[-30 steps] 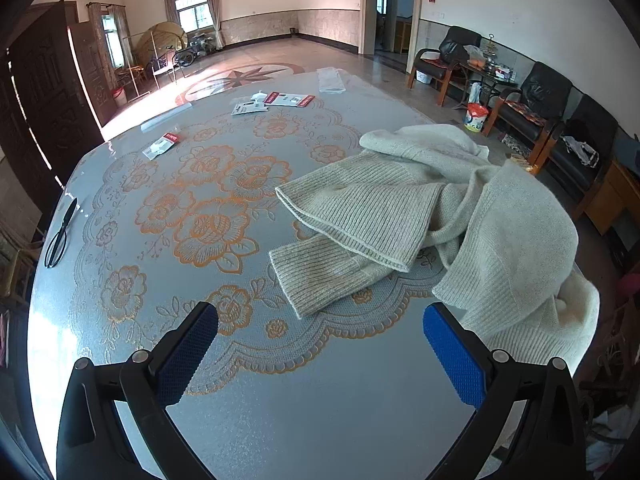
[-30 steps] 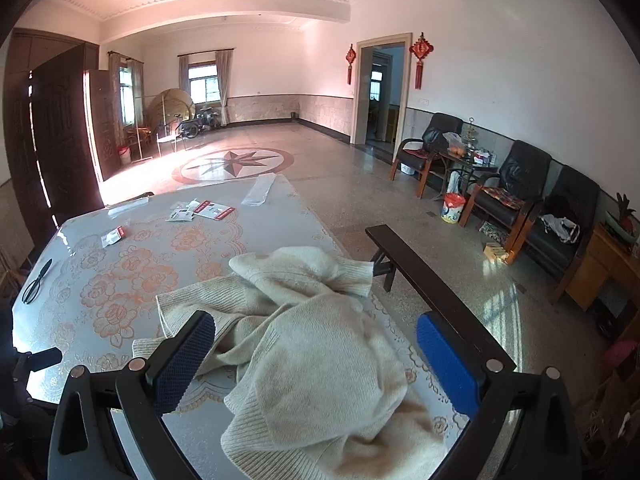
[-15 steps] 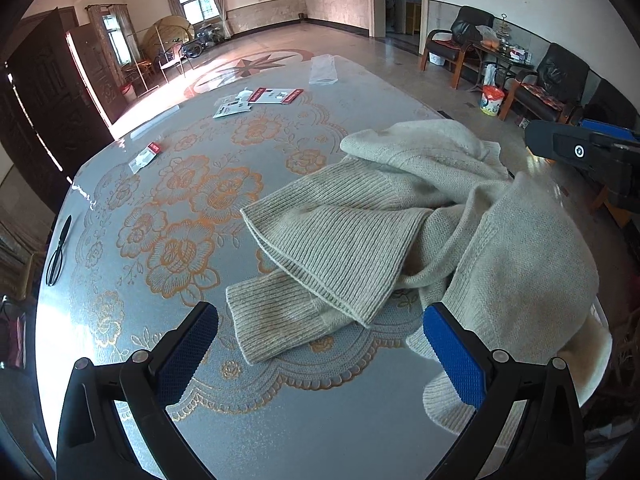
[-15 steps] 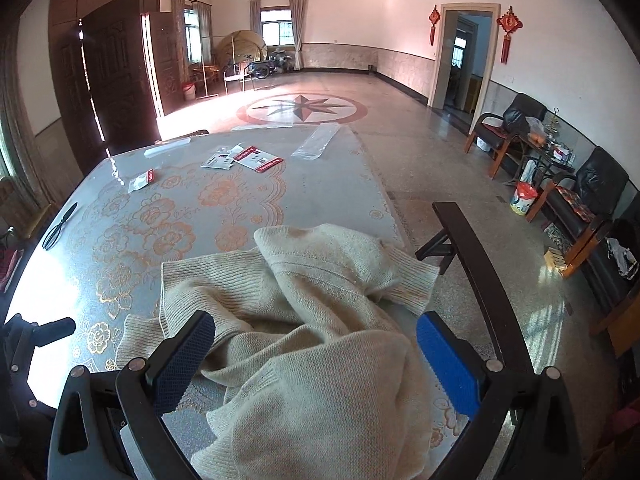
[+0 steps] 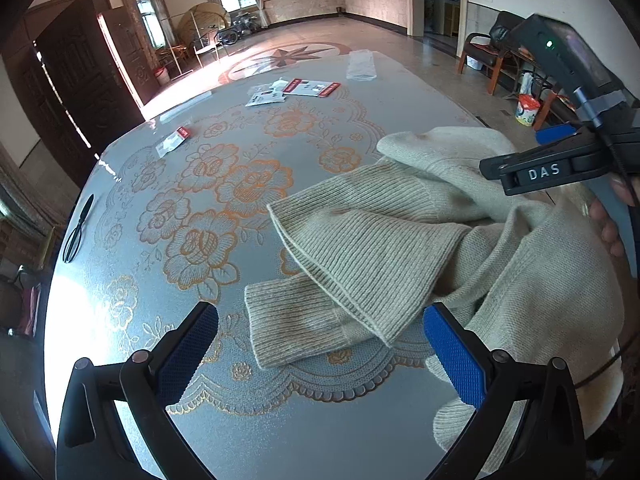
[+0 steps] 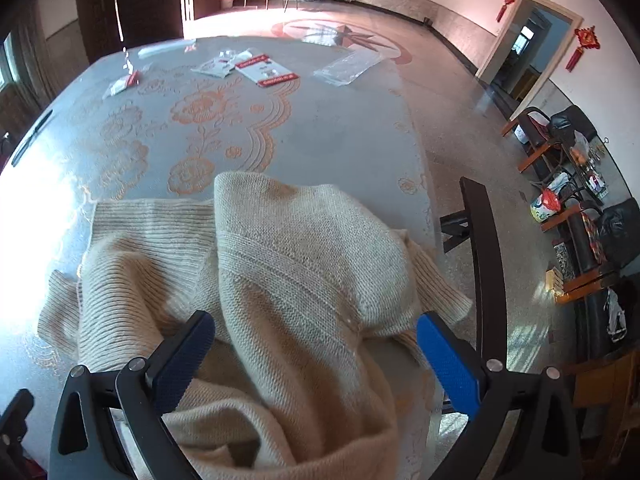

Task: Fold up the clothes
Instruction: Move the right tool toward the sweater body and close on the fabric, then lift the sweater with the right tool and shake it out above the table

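A cream knitted sweater (image 5: 400,240) lies crumpled on the right side of the table (image 5: 240,184), part of it hanging over the right edge. A ribbed sleeve cuff (image 5: 296,328) sticks out toward my left gripper (image 5: 320,352), which is open just above the cloth's near end. My right gripper (image 6: 312,356) is open too, low over the bunched sweater (image 6: 304,264). In the left wrist view the right gripper's body (image 5: 560,164) and a hand holding it hover over the sweater's far side.
Black scissors (image 5: 76,228) lie at the table's left edge. Small packets (image 5: 296,90) and a clear bag (image 5: 360,66) sit at the far end. A dark bench back (image 6: 484,248) stands close to the table's right edge. Armchairs (image 6: 608,232) line the right wall.
Both grippers have dropped lower and closer to the sweater. The right gripper has swung over the garment and now shows large in the left wrist view. The sweater lies as before.
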### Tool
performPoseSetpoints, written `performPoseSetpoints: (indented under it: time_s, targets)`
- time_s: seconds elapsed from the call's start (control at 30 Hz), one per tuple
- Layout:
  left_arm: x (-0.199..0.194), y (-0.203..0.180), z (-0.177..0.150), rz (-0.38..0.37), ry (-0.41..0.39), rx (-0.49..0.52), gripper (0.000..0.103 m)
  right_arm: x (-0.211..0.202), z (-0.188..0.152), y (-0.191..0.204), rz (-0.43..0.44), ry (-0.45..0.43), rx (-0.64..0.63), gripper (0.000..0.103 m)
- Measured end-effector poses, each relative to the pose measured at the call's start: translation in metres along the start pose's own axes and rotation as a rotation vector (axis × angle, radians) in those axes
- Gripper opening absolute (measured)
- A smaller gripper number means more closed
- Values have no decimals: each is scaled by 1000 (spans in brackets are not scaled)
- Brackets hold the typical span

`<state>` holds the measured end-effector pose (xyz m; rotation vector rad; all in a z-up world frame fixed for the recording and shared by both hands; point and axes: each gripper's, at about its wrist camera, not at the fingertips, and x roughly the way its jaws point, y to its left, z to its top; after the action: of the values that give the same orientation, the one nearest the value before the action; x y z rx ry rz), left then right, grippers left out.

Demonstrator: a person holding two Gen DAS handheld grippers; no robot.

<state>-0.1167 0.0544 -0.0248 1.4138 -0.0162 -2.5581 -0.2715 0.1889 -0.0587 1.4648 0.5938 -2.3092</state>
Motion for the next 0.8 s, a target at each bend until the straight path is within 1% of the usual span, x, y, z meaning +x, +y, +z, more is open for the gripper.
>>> performPoseSetpoints:
  time_s: [0.07, 0.1, 0.13, 0.2, 0.23, 0.27, 0.3, 0.33, 0.37, 0.4, 0.47, 0.57, 0.73, 0.8]
  targets:
    - [2, 7, -2, 14, 8, -28, 103, 27, 5, 4, -25, 76, -50, 101]
    - [3, 11, -3, 21, 12, -41, 103, 41, 6, 6, -39, 118, -79, 98]
    - [4, 15, -4, 28, 15, -55, 103, 48, 4, 4, -8, 122, -66, 95]
    - [6, 22, -5, 40, 22, -83, 103, 62, 1, 0, 56, 130, -40, 70]
    - [7, 26, -5, 44, 23, -98, 103, 62, 0, -8, 107, 113, 13, 66]
    - [8, 30, -5, 49, 25, -113, 103, 60, -2, -15, 130, 97, 44, 53]
    - [9, 33, -5, 54, 28, -128, 103, 57, -3, -17, 141, 79, 45, 38]
    - [11, 35, -5, 56, 31, -142, 103, 53, -4, -20, 152, 60, 45, 32]
    - [13, 37, -5, 55, 34, -154, 103, 48, -6, -21, 157, 42, 41, 24]
    - [15, 37, -4, 54, 38, -162, 103, 43, -7, -22, 161, 25, 38, 21]
    - [21, 37, -2, 49, 41, -170, 103, 32, -12, -28, 189, -15, 55, 19]
    - [31, 33, 2, 39, 40, -168, 103, 13, -19, -35, 230, -75, 83, 19]
    - [58, 22, 11, 3, 42, -173, 103, -30, -23, -38, 261, -182, 93, 18]
    - [71, 18, 16, 8, 66, -176, 103, -50, -24, -39, 271, -224, 103, 18]
